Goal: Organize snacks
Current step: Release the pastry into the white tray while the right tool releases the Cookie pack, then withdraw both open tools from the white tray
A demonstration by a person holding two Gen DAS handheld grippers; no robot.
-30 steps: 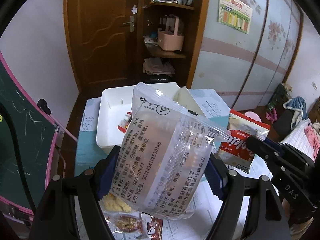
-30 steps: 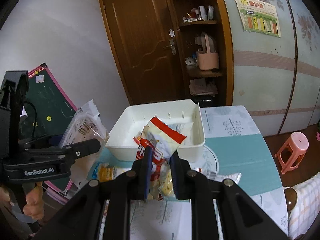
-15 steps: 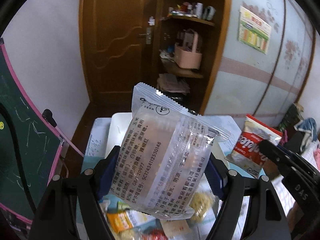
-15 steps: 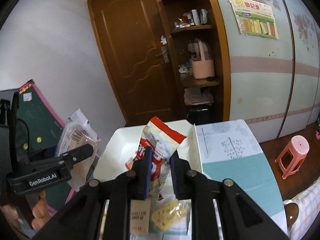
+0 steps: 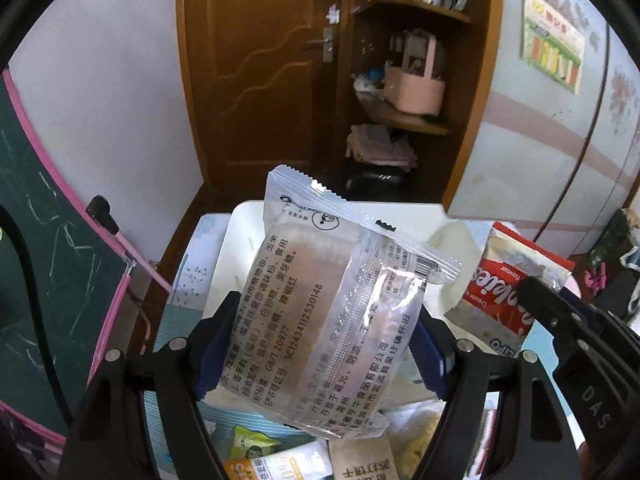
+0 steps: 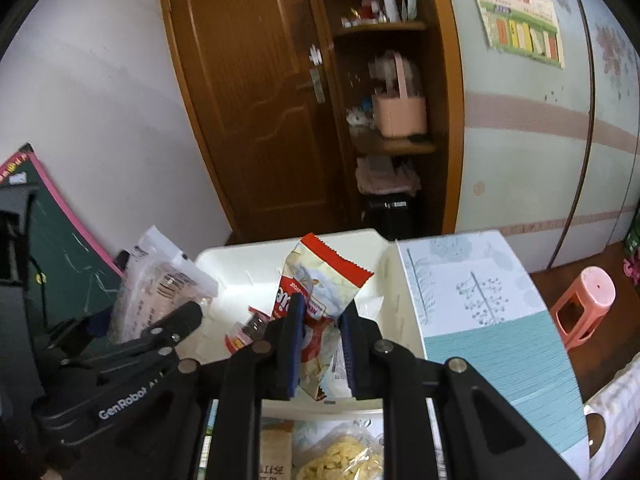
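My left gripper [image 5: 326, 328] is shut on a clear snack packet [image 5: 336, 312] with black Chinese print, held over the near rim of the white bin [image 5: 240, 248]. My right gripper [image 6: 322, 320] is shut on a red and white cookie bag [image 6: 320, 276], which hangs over the inside of the same white bin [image 6: 248, 276]. The cookie bag [image 5: 504, 292] and the right gripper [image 5: 568, 324] show at the right of the left wrist view. In the right wrist view the left gripper [image 6: 160, 328] and its clear packet [image 6: 160, 284] appear at the left.
Several loose snack packets [image 5: 272, 456] lie on the table in front of the bin, among them a bag of yellow crackers [image 6: 340, 456]. The tablecloth [image 6: 500, 340] is teal and white. A green chalkboard [image 5: 40, 260] stands left, a pink stool [image 6: 584, 304] right.
Both grippers have moved forward toward the bin with their packets; the bin now lies directly under the packets, and loose snacks have come into view below.
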